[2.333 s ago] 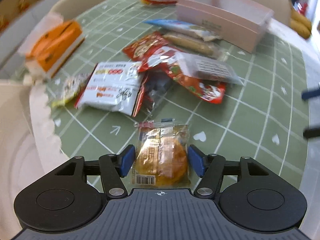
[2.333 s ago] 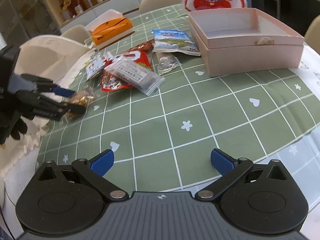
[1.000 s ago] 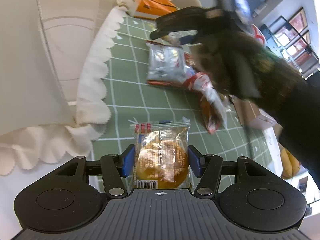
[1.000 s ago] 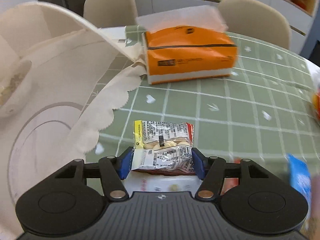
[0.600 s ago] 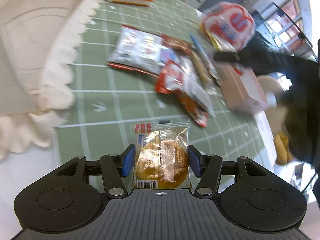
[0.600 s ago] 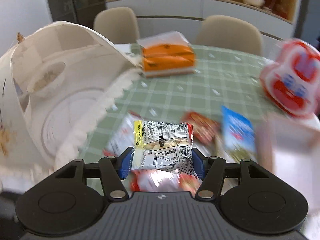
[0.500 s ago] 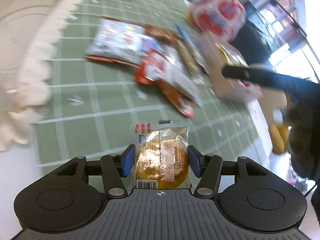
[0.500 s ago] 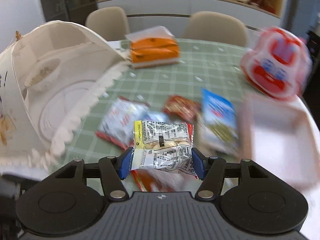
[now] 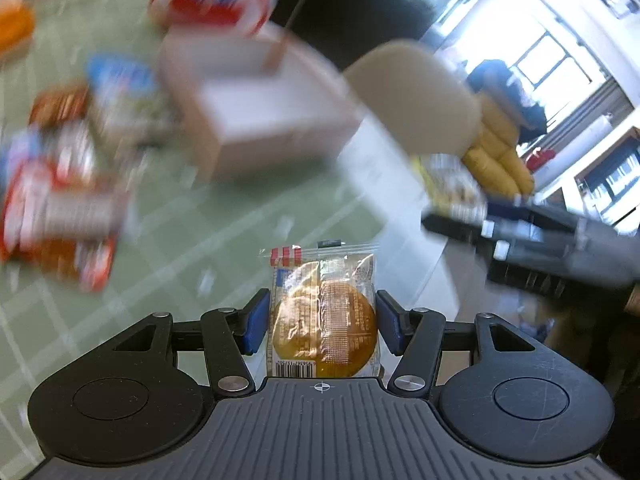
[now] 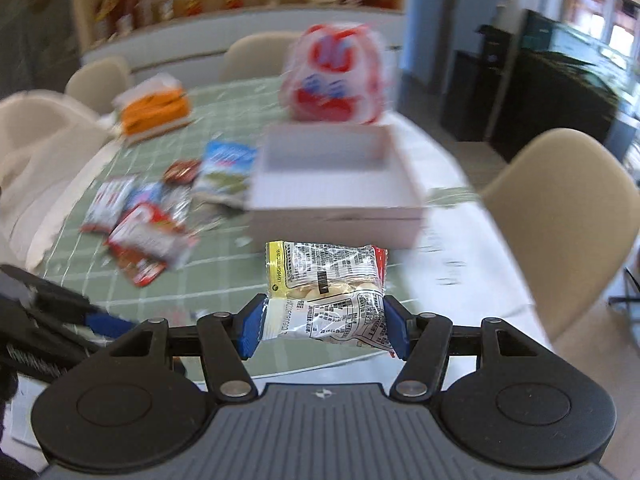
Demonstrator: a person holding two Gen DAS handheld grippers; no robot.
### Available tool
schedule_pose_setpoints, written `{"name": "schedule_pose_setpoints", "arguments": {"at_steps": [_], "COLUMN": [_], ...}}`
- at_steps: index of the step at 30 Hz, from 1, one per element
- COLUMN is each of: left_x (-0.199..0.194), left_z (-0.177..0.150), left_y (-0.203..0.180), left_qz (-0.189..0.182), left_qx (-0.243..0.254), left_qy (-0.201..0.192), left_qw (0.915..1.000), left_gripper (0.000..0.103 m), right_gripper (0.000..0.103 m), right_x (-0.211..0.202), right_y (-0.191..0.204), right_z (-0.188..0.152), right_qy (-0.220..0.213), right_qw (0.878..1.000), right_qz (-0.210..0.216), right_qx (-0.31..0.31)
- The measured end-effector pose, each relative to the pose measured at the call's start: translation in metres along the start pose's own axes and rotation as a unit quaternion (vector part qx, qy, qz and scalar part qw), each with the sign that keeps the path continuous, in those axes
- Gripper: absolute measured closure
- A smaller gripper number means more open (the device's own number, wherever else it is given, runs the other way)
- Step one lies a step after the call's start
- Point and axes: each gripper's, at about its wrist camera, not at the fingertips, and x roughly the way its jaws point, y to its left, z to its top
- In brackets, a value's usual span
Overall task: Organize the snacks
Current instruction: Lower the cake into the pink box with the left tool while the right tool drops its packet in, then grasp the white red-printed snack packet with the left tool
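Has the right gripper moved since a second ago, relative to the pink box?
Yes. The right gripper, shut on the nut packet, swung away from the orange tissue box and now faces the open pink box directly ahead.

Black gripper body (image 9: 322, 420), blue jaws.

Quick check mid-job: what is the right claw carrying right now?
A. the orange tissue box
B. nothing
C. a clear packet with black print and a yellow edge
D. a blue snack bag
C: the right claw is shut on the clear packet, black print and a yellow edge visible, held above the table.
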Motion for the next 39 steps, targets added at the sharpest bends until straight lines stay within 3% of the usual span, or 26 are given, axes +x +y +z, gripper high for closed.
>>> {"name": "schedule_pose_setpoints", "arguments": {"at_steps": [3,7,12,15,17,20,23,27,29,35,39], "left_x": [-0.008,-0.006,0.027,0.069,0.105,0.156,0.169,0.128,0.102,0.053,0.026], "left_z": [0.045,0.101,0.143,0.156,0.154,0.146,0.138,0.136,0.133,0.085,0.044], "left_y": [-0.029,-0.060,-0.073,-0.057,-0.034,-0.001,0.021,0.027,0.023,0.027,0.046], "left_qz": [0.018,0.066,0.110,0.110,0.105,0.129,0.142,0.121,0.130,0.144,0.167], "left_qx": [0.037,0.082,0.098,0.065,0.023,-0.017,-0.048,-0.067,-0.066,-0.087,-0.132], "left_qy": [-0.053,-0.111,-0.125,-0.108,-0.083,-0.036,-0.054,-0.133,-0.147,-0.114,-0.103], "left_qw": [0.9977,0.9882,0.9813,0.9859,0.9907,0.9908,0.9872,0.9813,0.9783,0.9791,0.9718], "left_gripper": [0.042,0.042,0.041,0.041,0.041,0.041,0.044,0.044,0.044,0.044,0.044], "right_gripper": [0.042,0.042,0.041,0.041,0.041,0.041,0.041,0.041,0.041,0.041,0.035], "right_x": [-0.013,-0.022,-0.017,-0.008,0.000,0.014,0.031,0.058,0.075,0.145,0.205], "right_y": [-0.033,-0.065,-0.092,-0.109,-0.118,-0.127,-0.133,-0.136,-0.131,-0.083,-0.054], "right_z": [0.004,0.012,0.015,0.014,0.012,0.011,0.015,0.029,0.044,0.115,0.165], "right_qy": [-0.030,-0.065,-0.086,-0.085,-0.080,-0.070,-0.059,-0.046,-0.041,-0.039,-0.018], "right_qw": [0.999,0.997,0.996,0.996,0.996,0.997,0.998,0.998,0.998,0.993,0.988], "right_qz": [-0.011,-0.011,-0.006,-0.004,0.001,0.006,0.013,0.032,0.048,0.104,0.149], "right_qx": [0.019,0.033,0.036,0.039,0.038,0.029,0.023,0.019,0.013,-0.046,-0.043]}}
